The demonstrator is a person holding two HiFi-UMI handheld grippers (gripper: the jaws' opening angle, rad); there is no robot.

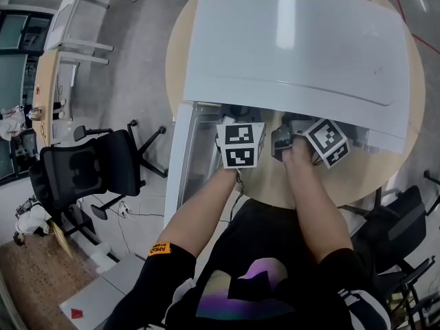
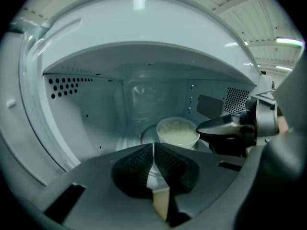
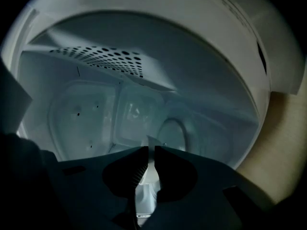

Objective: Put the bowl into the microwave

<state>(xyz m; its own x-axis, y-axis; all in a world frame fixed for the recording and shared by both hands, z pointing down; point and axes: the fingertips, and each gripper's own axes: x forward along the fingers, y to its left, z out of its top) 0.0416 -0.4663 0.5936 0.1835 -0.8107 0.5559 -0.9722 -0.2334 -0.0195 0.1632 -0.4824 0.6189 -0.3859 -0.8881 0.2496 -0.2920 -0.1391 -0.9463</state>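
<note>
Reaching through the open front of the microwave (image 1: 289, 40), which stands on the round table (image 1: 268, 181) with its door (image 1: 180, 157) swung out to the left, both grippers are inside the cavity. The bowl (image 2: 177, 132), filled with something pale and grainy, is inside too, on or just over the glass turntable (image 3: 175, 135); I cannot tell whether it rests there. The right gripper (image 3: 148, 150) has its fingers drawn to a thin slit, apparently pinching the bowl's right rim, a hold that suits lowering it level so nothing spills. The left gripper (image 2: 153, 146) has its fingers pressed together on nothing and hangs just short of the bowl, probably kept aside, clear of the carrying hand. By my reading, placement is nearly finished; release and withdrawal remain.
</note>
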